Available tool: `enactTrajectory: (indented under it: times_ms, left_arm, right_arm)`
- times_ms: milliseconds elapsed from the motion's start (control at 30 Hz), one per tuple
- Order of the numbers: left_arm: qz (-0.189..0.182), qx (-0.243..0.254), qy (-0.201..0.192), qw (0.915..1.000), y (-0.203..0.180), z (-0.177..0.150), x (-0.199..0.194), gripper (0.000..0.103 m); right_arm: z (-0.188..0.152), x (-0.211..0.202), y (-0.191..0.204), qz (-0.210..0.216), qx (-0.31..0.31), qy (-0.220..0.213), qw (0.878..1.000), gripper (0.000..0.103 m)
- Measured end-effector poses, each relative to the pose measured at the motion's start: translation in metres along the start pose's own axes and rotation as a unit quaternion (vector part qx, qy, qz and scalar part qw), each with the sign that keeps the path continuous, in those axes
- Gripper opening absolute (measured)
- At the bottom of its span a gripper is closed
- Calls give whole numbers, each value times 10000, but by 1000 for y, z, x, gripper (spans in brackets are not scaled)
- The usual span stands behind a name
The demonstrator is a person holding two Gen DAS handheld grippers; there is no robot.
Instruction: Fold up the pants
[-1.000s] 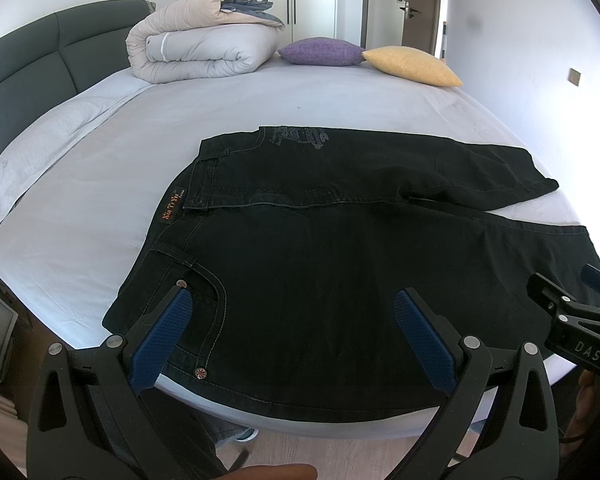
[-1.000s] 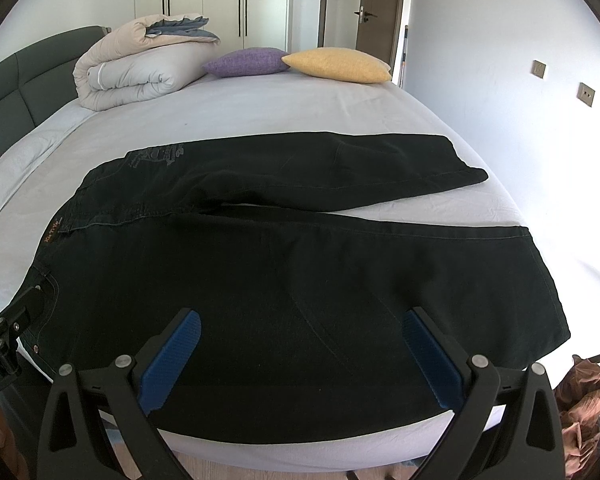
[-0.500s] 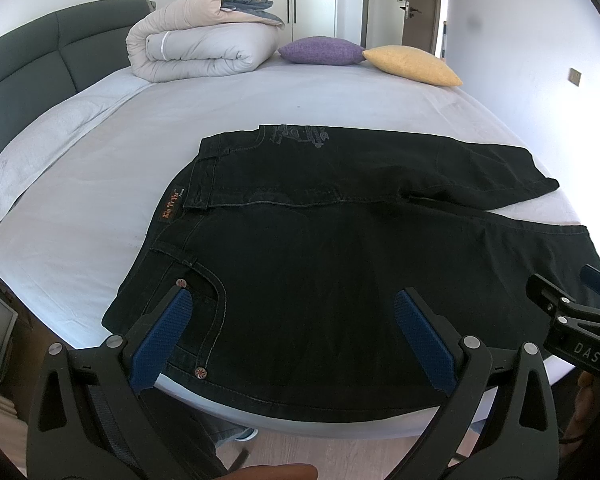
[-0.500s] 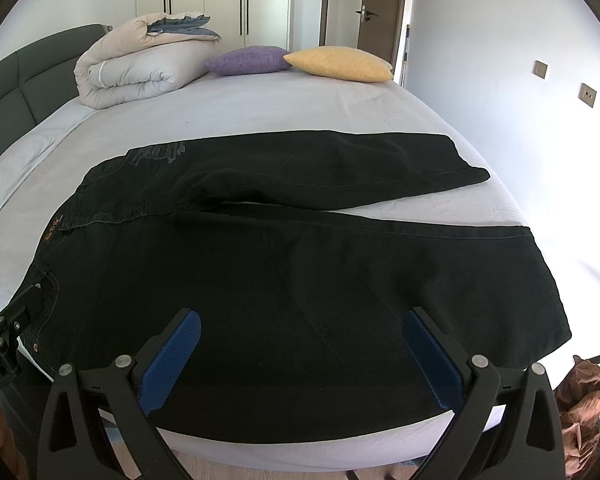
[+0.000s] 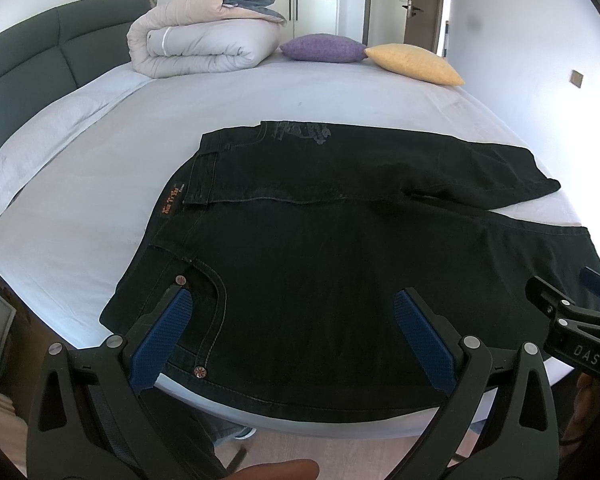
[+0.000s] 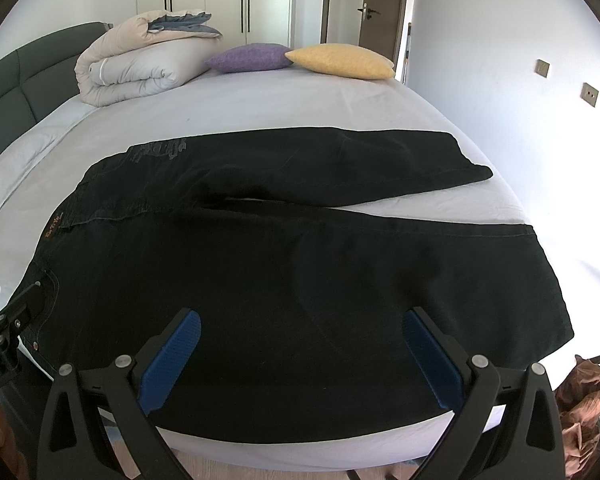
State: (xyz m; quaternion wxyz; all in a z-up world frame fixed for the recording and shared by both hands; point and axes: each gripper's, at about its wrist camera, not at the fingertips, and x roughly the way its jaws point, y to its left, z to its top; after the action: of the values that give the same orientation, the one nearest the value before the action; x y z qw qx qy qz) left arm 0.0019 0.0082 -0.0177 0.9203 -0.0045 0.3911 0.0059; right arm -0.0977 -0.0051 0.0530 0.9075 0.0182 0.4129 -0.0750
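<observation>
Both handheld grippers hang with jaws wide apart and empty: the left gripper (image 5: 292,312) above the waist end, the right gripper (image 6: 300,332) above the near leg of the black denim pants (image 6: 300,264). These lie spread flat on the white-sheeted bed (image 6: 260,104), legs parted toward the right. To fold well, each gripper should probably pinch the near edge, waist and hem, then carry it evenly over the far leg.

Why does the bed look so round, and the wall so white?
Left wrist view: the fisheye lens bows the white-sheeted bed and darkens the corners. Right wrist view: daylight overexposes the right-hand wall, and the black denim pants lose detail.
</observation>
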Motion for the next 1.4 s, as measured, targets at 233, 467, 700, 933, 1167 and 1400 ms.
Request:
enactTrajectory:
  times_ms: [233,467,700,933,1167,1400]
  left_arm:
    - [63,-25,34,10000,0,-1,4,103]
    - [105,1,16,9999,3,0,7,103]
    - [193,-17,142,9997,5,4,19,103]
    - [105,-14,36,9999,18,35,38,103]
    - [-256,137,-69,9996,46,112,84,103]
    - [-263,980,184,9947,60,187,156,103]
  right_arm:
    - [0,3,2,18,-15,59,10000,103]
    - [3,9,2,23,-19,115,9999,103]
    - [5,18,3,41,-37,215,9998,103]
    - [35,32,-1,259,22,156,9995,103]
    - [107,45,-1,1223,-540,-441,9900,103]
    - [153,87,12,1881,-1776,-648,9638,102]
